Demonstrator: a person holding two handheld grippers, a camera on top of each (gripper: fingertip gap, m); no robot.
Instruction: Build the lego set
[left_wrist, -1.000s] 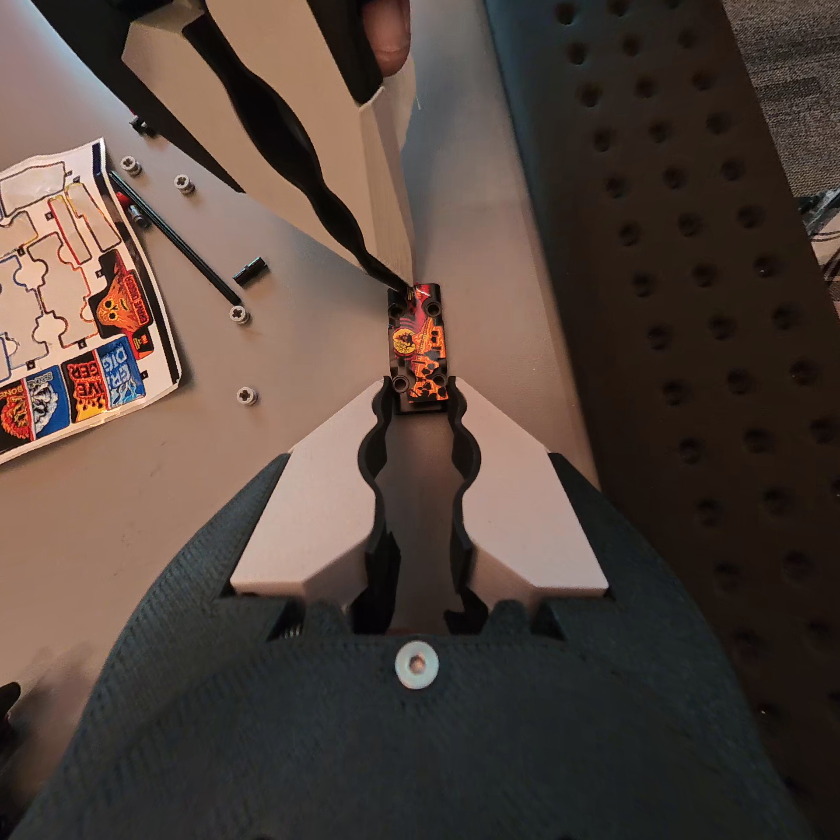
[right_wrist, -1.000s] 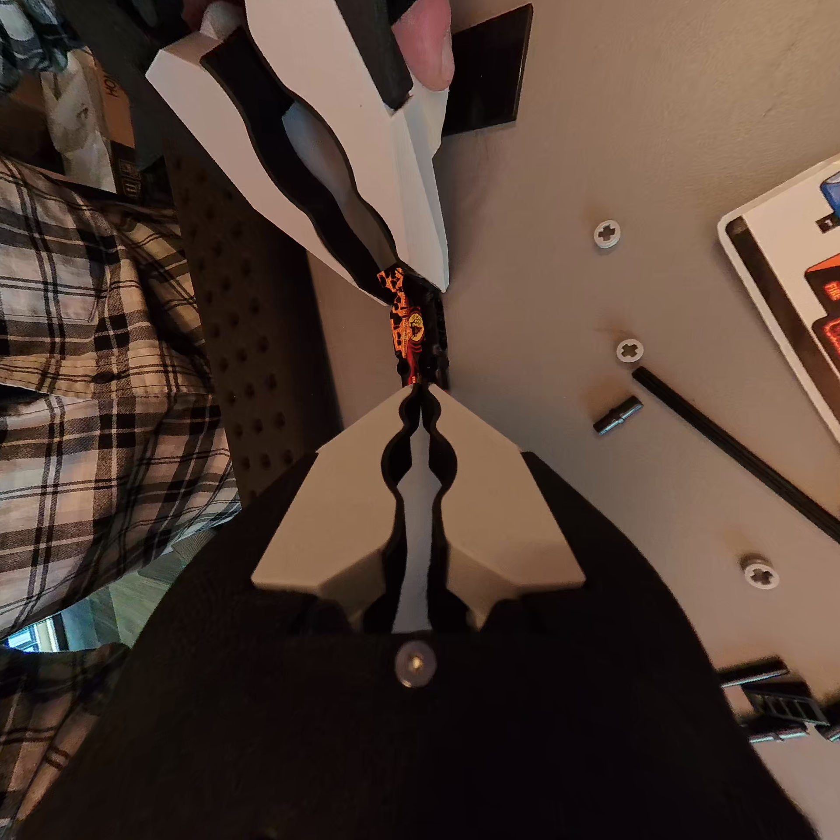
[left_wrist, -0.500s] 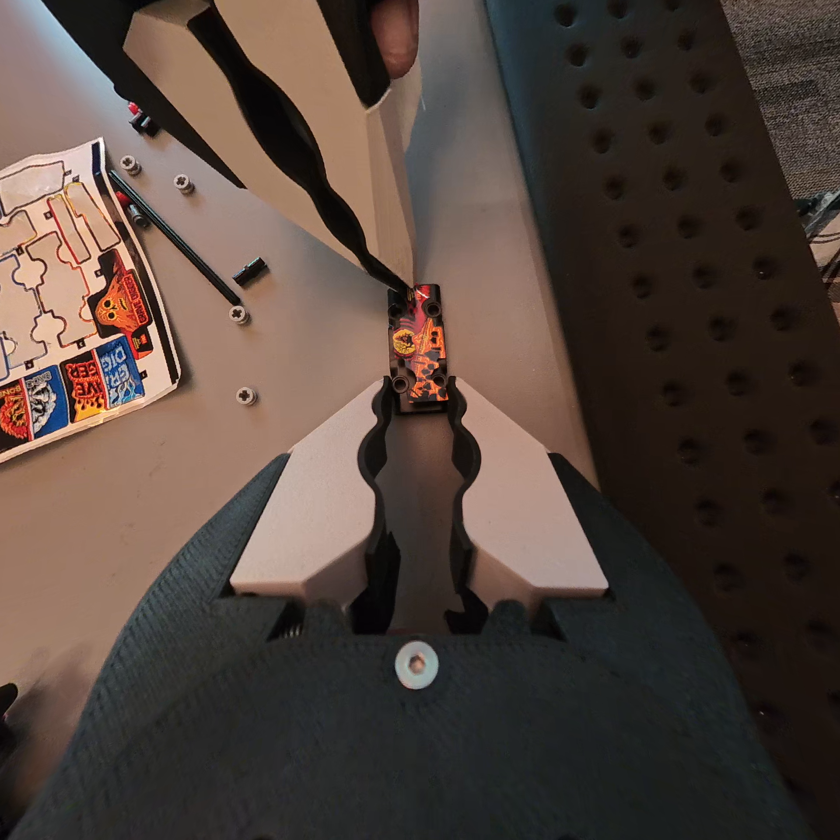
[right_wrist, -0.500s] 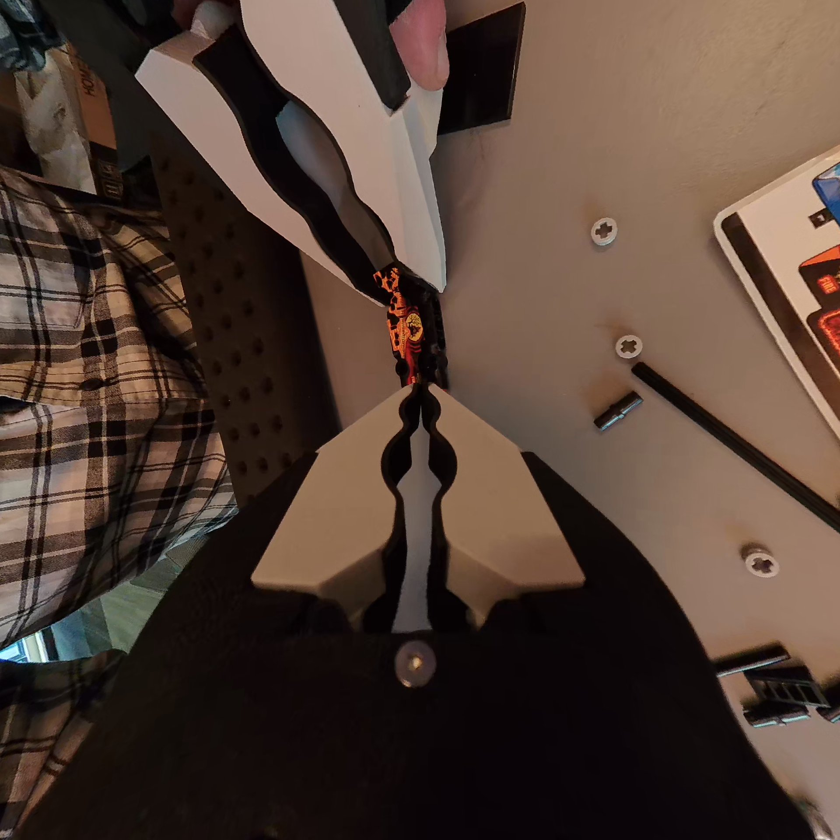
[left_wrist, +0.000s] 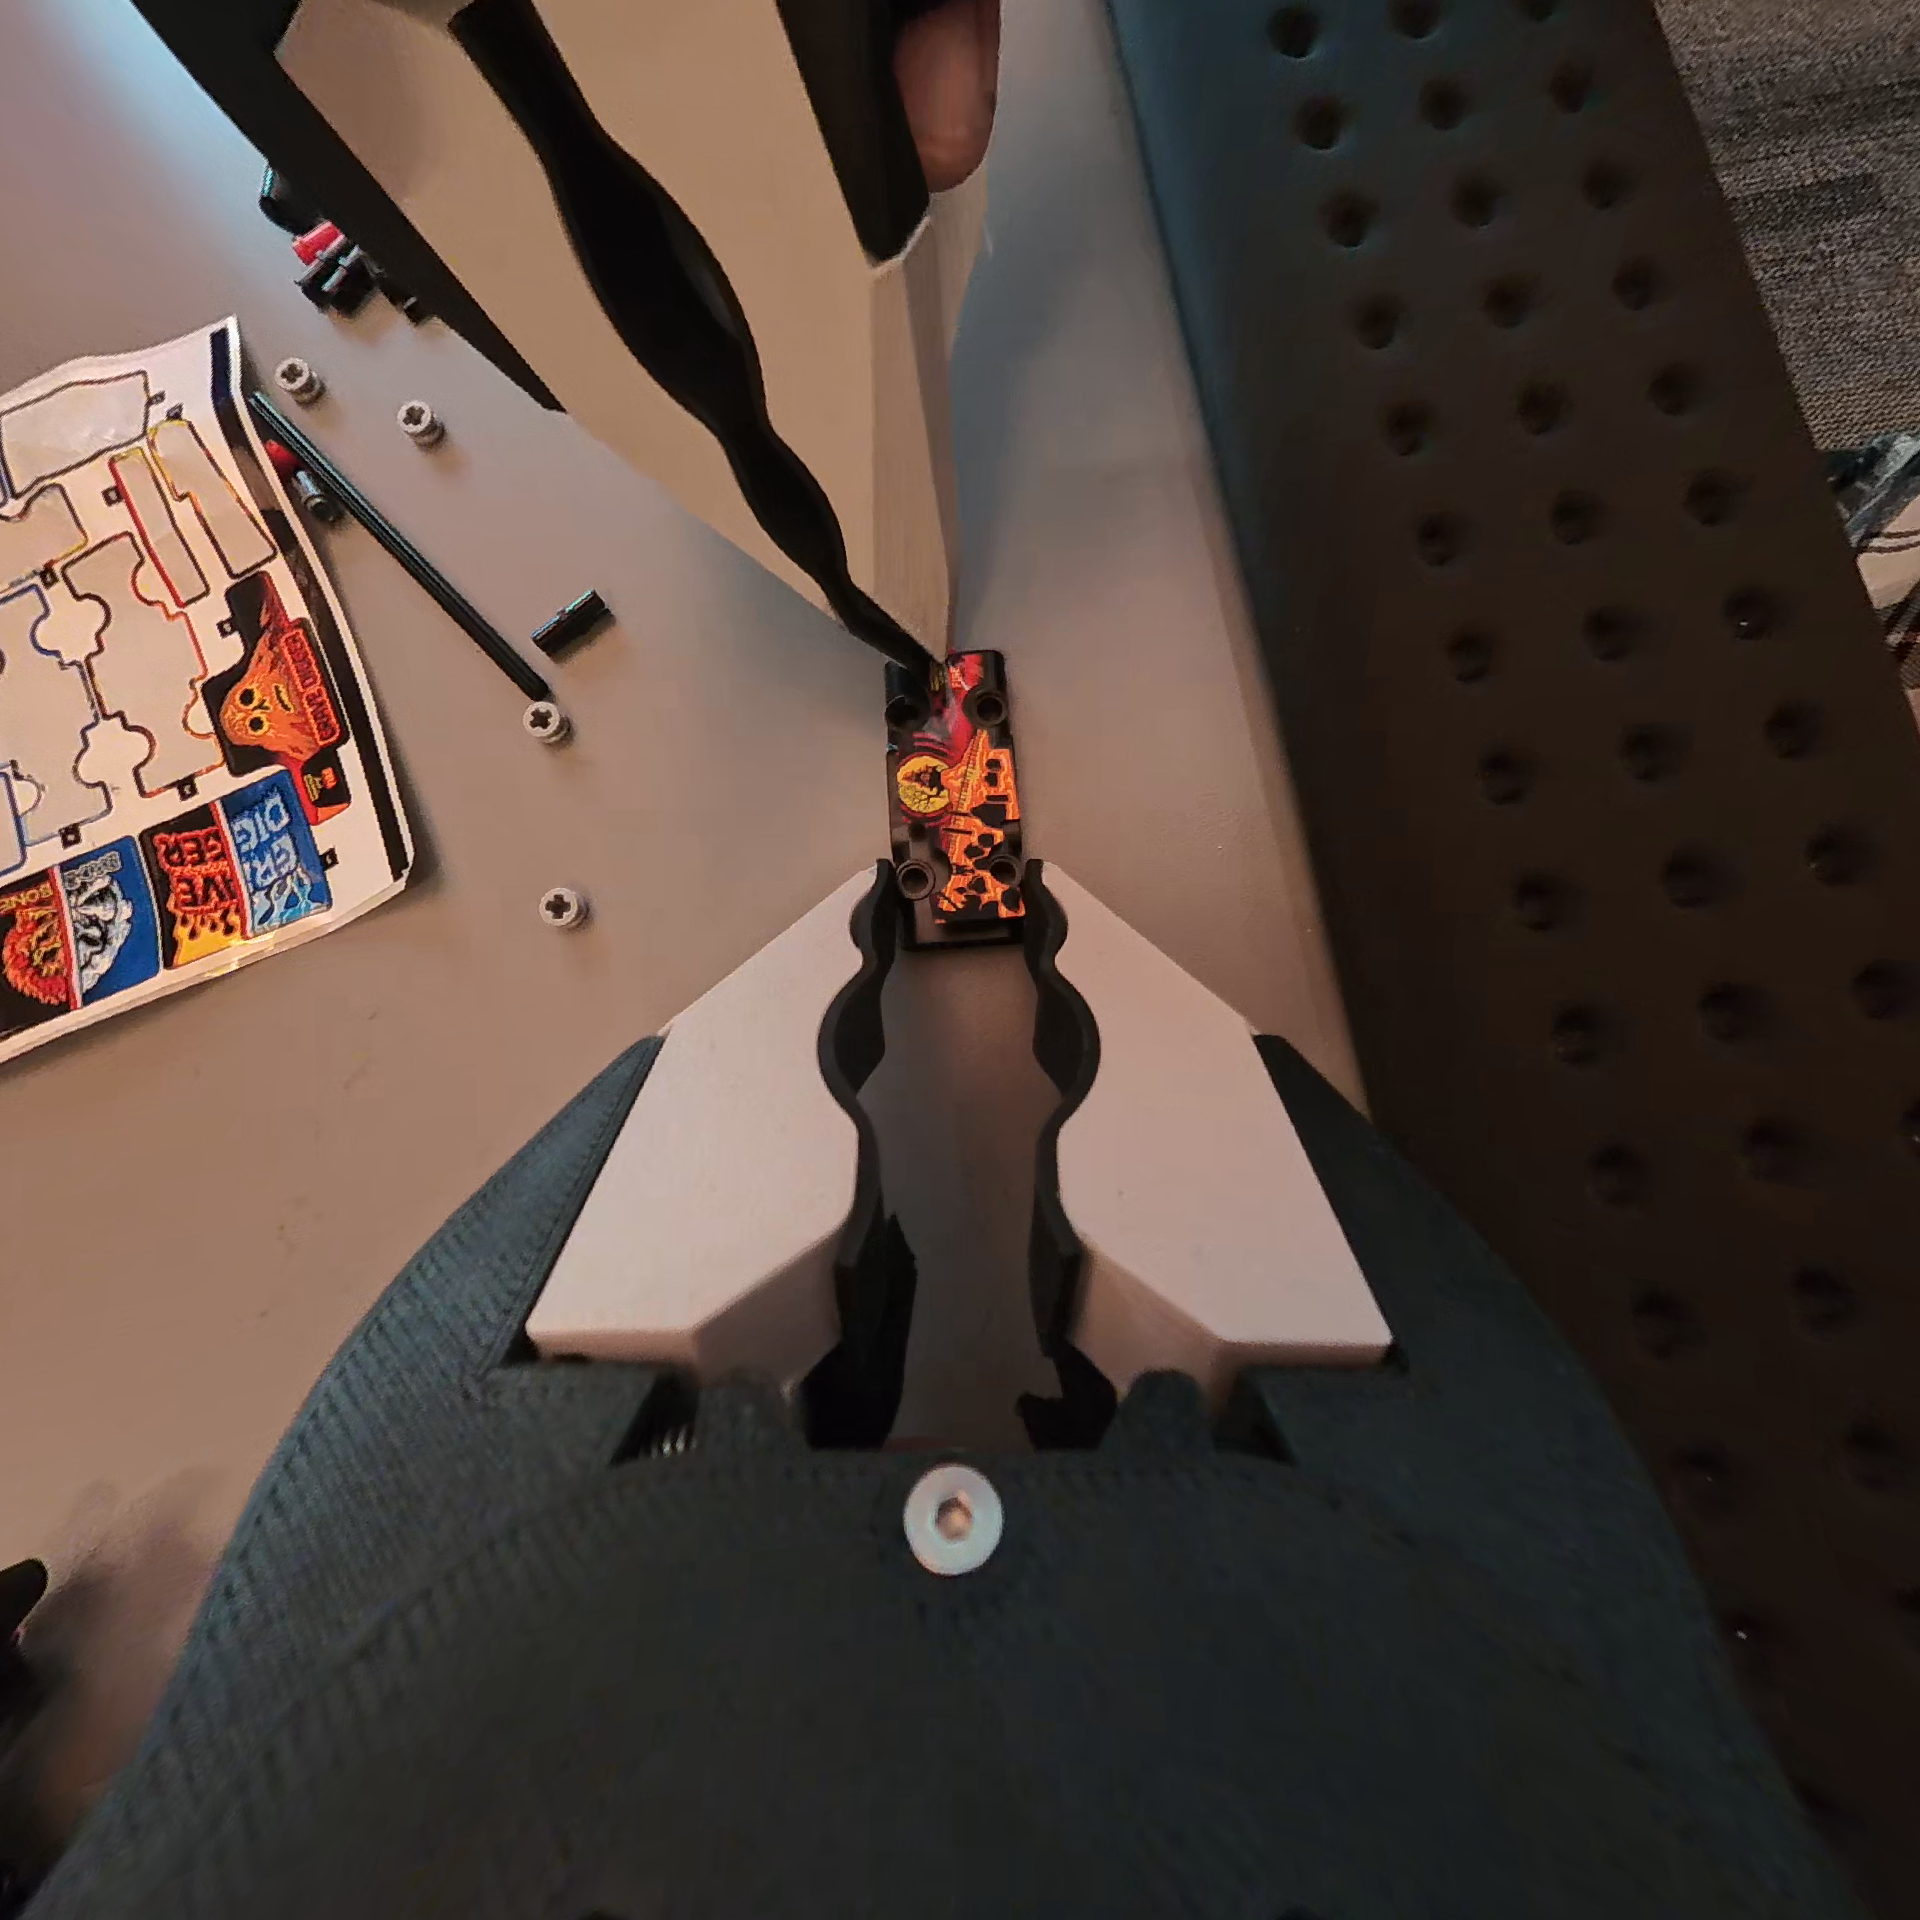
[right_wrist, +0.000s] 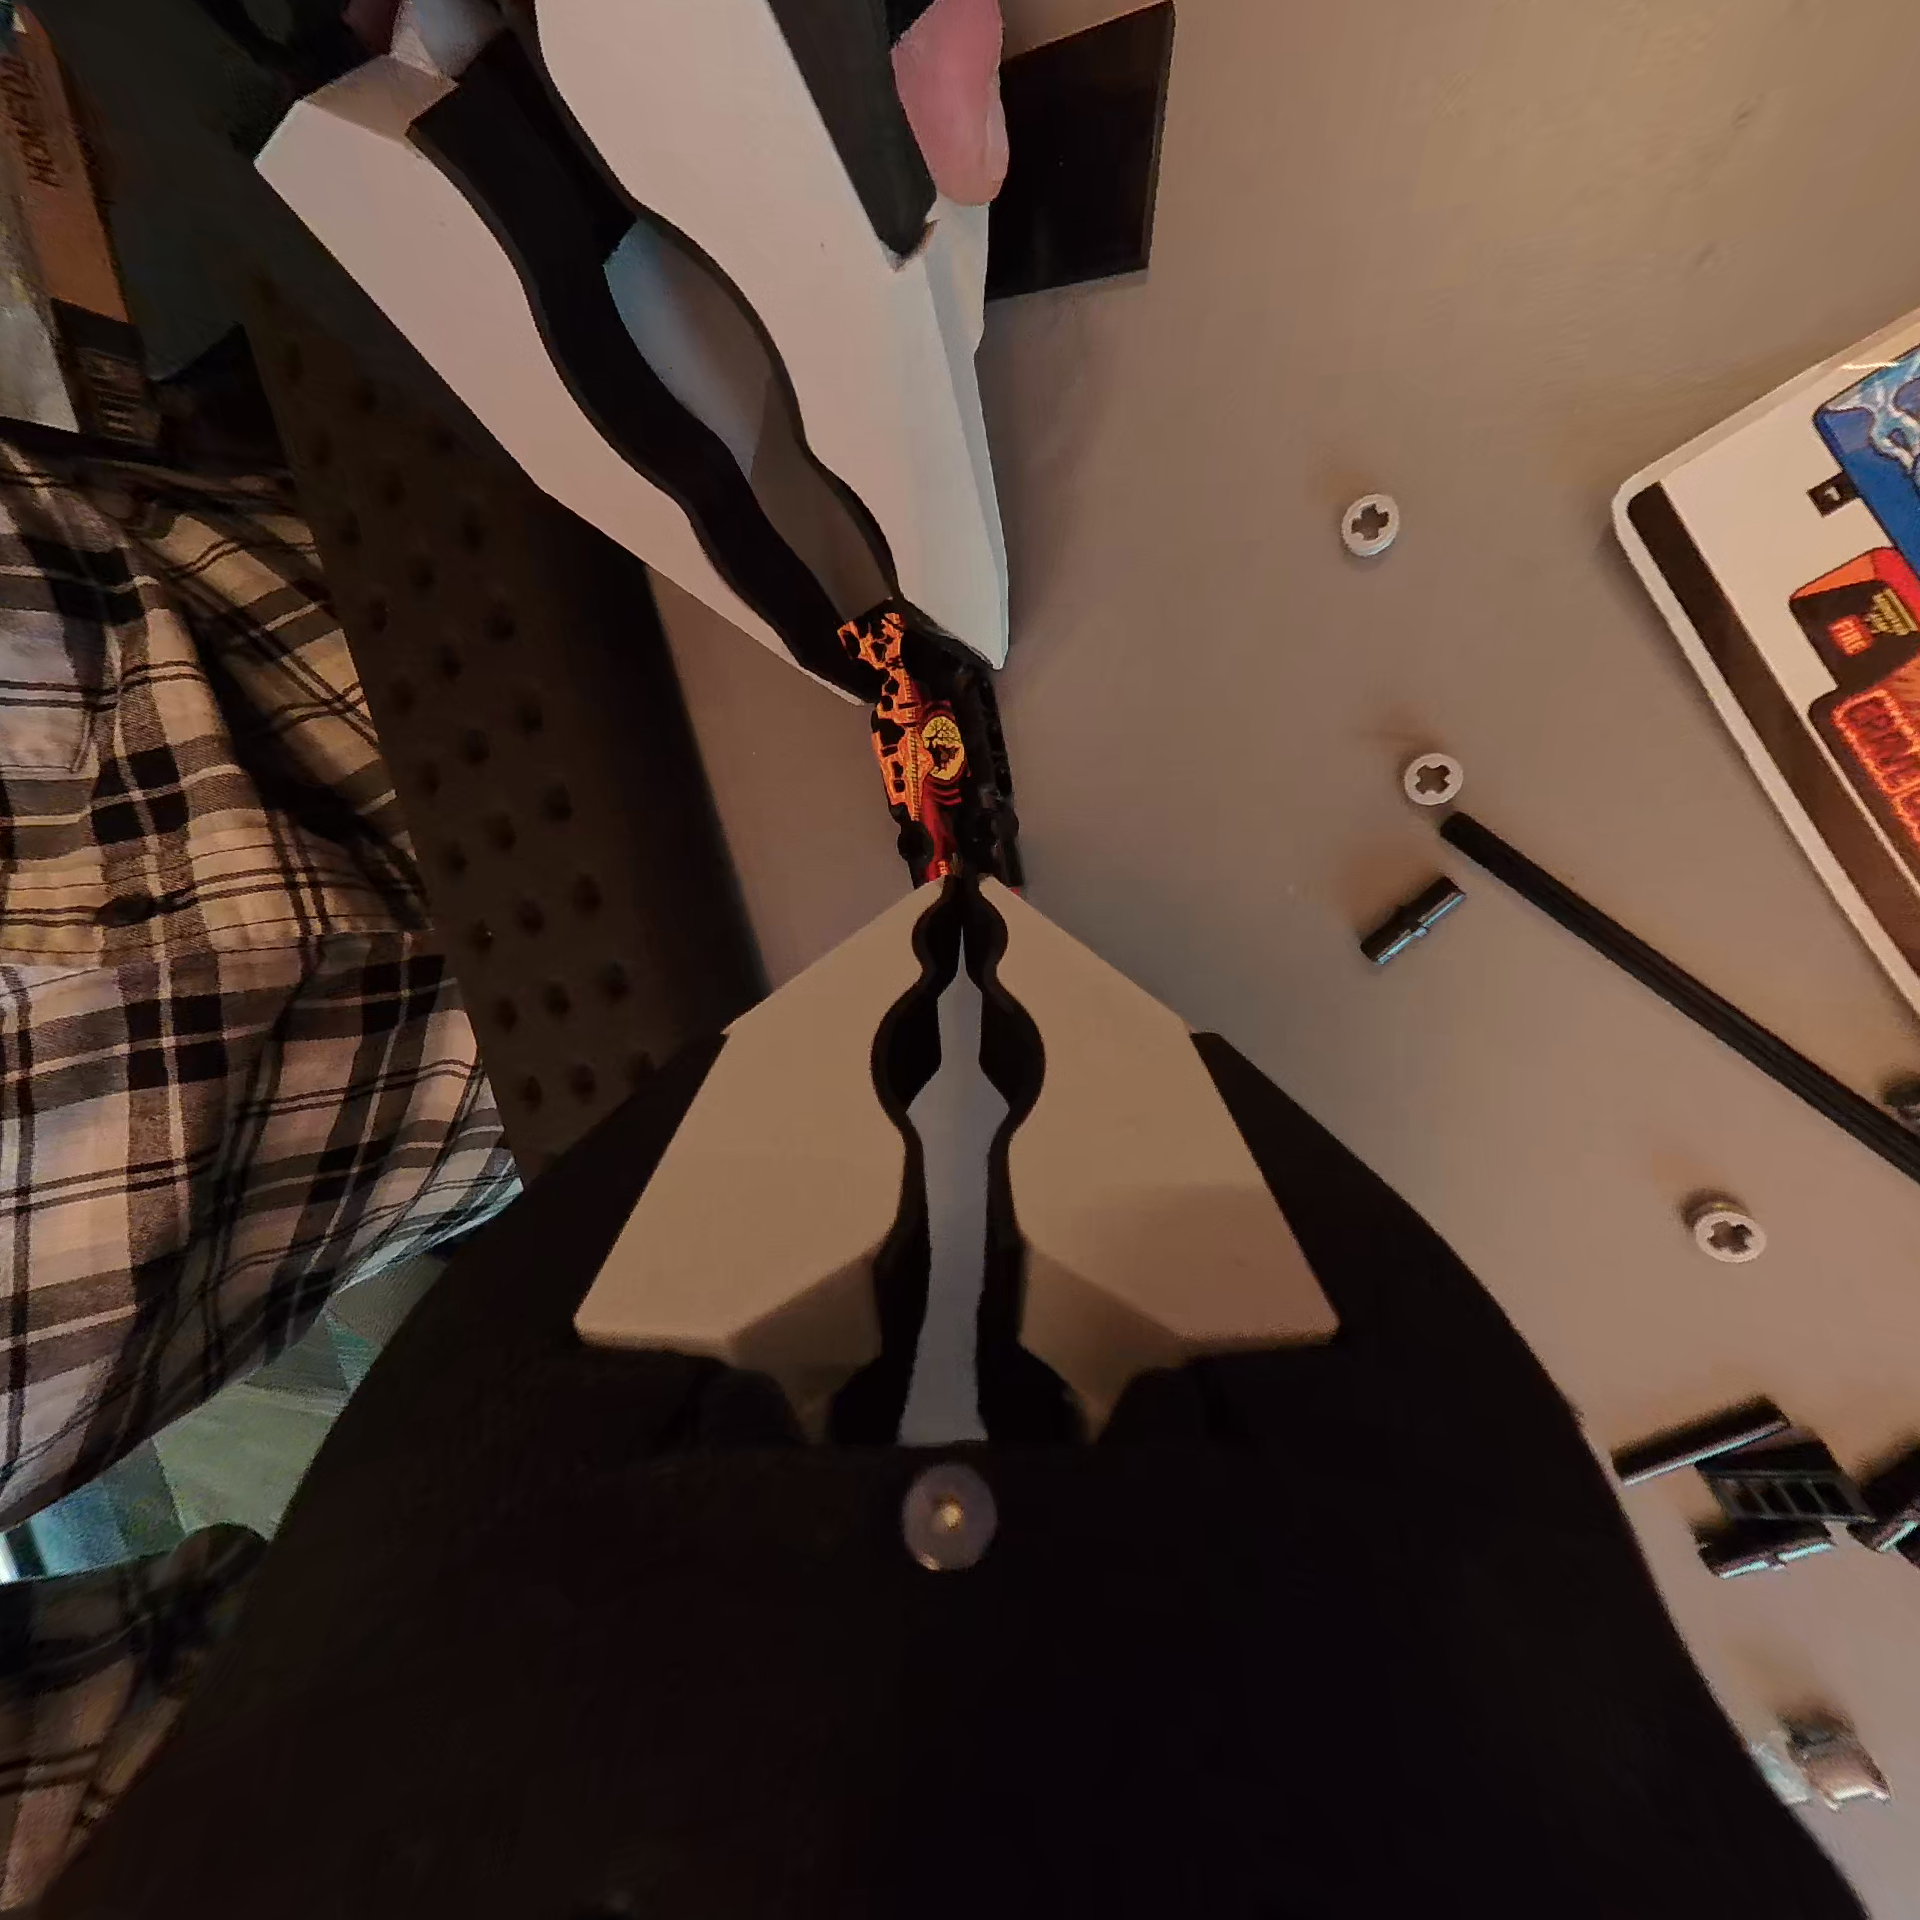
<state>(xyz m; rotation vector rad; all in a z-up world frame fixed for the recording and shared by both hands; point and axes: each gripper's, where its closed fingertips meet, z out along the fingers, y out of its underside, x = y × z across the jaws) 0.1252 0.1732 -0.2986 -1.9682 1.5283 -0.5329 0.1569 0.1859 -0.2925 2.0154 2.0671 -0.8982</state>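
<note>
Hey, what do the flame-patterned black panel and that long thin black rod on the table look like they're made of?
The flame-patterned black panel, held by both claws, looks like hard moulded plastic: crisp pin holes, slight gloss, with an orange printed or stickered face. The long thin black rod also looks like plastic, rigid and straight with a dull sheen, though metal can't be ruled out.

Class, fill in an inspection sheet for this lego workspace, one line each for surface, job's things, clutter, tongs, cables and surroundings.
Surface: grey table, matte, dimly lit.
Job's things: black lego panel with an orange and red sticker, held at both ends; sticker sheet partly used; long black axle; black pin; grey bushes.
Clutter: more small black parts at the table edge.
Tongs: left tongs shut on the panel's near end; right tongs pinch its other end.
Cables: nothing seen.
Surroundings: dark perforated chair back; a person's plaid sleeve.
</note>
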